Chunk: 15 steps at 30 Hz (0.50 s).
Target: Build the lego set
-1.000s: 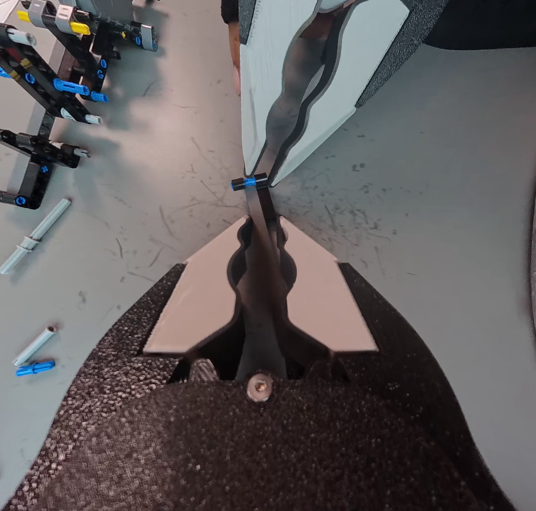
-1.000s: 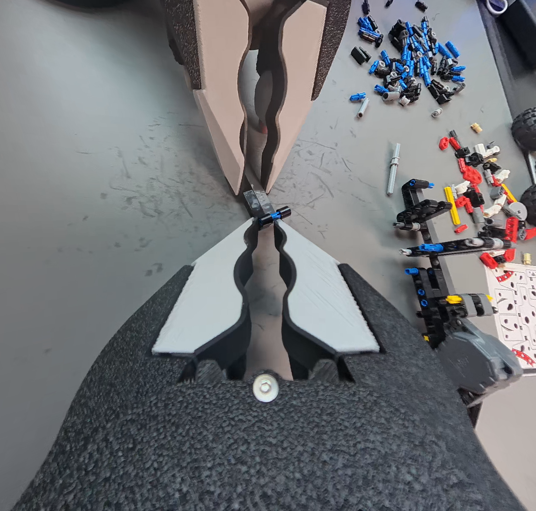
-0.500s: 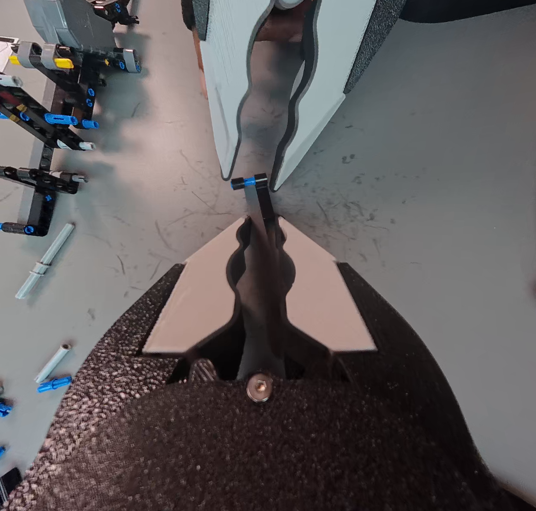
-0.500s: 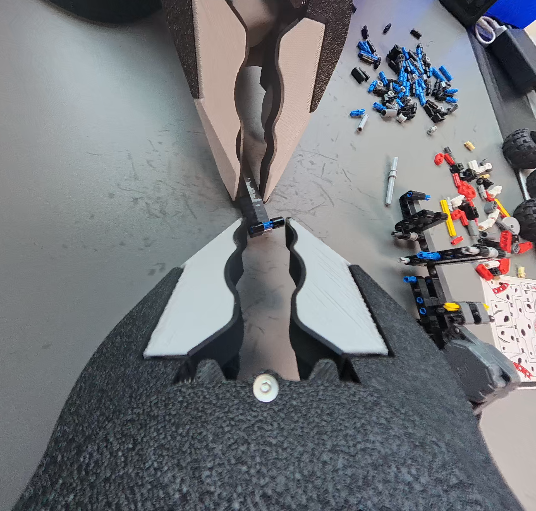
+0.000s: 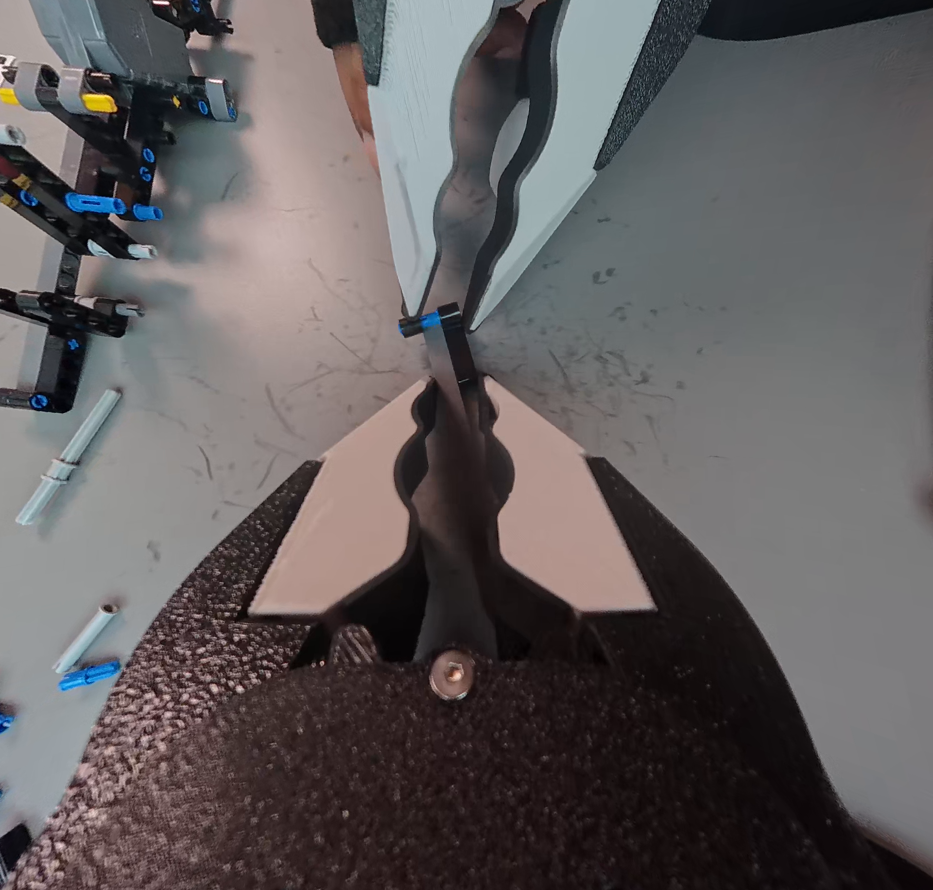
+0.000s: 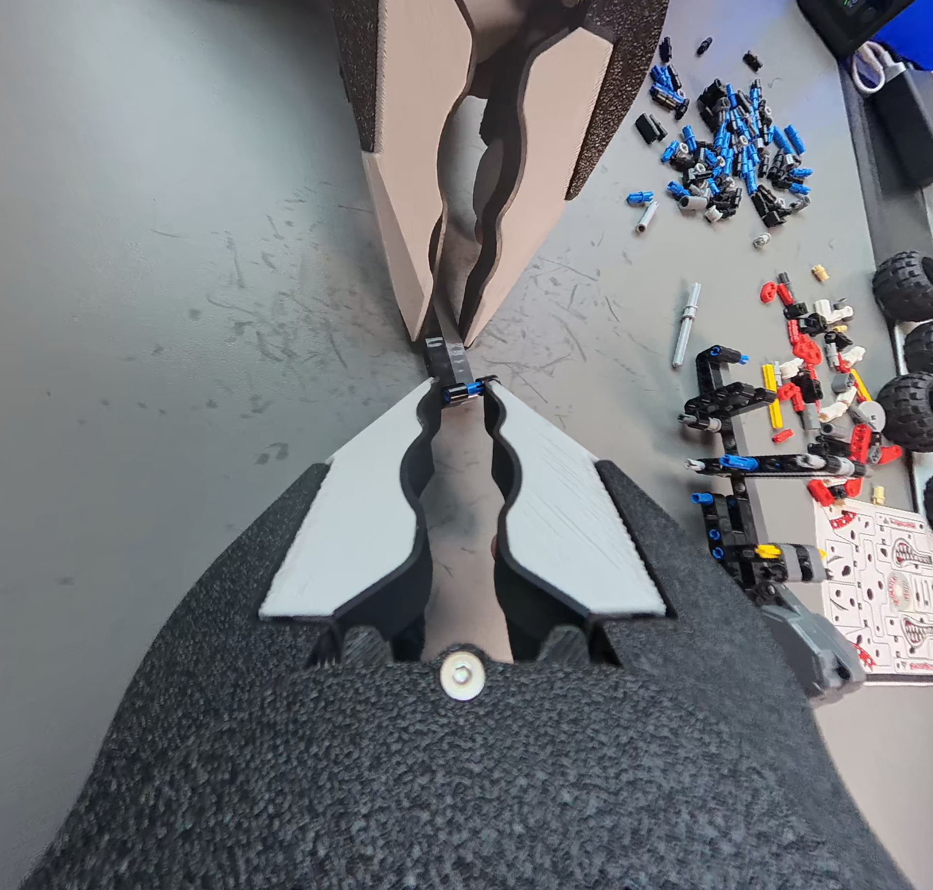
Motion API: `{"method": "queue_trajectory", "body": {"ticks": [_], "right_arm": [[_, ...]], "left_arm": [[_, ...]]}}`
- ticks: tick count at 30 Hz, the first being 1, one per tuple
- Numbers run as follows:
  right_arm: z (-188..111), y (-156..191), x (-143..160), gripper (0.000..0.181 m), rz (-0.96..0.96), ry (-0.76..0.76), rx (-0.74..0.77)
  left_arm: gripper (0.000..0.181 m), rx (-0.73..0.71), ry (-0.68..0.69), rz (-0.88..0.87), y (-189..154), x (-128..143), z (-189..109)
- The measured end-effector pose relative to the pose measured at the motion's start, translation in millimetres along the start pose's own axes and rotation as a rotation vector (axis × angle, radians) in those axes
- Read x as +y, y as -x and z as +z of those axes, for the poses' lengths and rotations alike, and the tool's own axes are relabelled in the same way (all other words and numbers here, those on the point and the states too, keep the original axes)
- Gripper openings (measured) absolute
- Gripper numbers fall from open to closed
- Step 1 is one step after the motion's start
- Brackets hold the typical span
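Above the scratched grey table (image 5: 757, 310), our left gripper (image 5: 457, 386) clamps a black beam (image 5: 457, 356); our right gripper (image 6: 462, 386) pinches the blue-and-black pin (image 6: 462, 392) at its end. To the right lies the partly built chassis (image 6: 732, 462).

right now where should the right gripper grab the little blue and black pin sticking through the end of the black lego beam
Take the blue and black pin across its two protruding ends, coming head-on along the thin black lego beam. The pin lies crosswise to the beam, and the left gripper is clamped on the beam's other end, so only this side is free. The right gripper already has its fingertips at either end.
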State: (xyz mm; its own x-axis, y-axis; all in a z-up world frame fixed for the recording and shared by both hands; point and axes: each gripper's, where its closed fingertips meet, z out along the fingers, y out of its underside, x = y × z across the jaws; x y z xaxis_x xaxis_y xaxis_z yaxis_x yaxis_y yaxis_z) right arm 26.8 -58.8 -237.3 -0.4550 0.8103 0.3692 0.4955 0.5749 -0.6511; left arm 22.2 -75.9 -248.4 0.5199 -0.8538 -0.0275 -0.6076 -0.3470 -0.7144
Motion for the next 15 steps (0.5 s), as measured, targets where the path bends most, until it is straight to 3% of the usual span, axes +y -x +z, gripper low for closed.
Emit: {"method": "queue_trajectory", "body": {"ticks": [5, 8, 11, 15], "right_arm": [[-1, 0, 0, 0.016, 0.035, -0.015, -0.021], [-3, -5, -3, 0.018, 0.169, -0.078, -0.029], [-12, -21, -8, 0.030, 0.352, -0.159, -0.012], [-14, -33, -15, 0.020, 0.559, -0.231, -0.016]], "left_arm": [[0.019, 0.003, -0.001, 0.002, 0, 0, 0], [0.019, -0.022, -0.007, 0.010, 3, 0, 0], [0.019, -0.130, -0.025, 0.109, 12, -6, -4], [0.019, -0.295, -0.021, 0.249, 24, -15, -8]]}}
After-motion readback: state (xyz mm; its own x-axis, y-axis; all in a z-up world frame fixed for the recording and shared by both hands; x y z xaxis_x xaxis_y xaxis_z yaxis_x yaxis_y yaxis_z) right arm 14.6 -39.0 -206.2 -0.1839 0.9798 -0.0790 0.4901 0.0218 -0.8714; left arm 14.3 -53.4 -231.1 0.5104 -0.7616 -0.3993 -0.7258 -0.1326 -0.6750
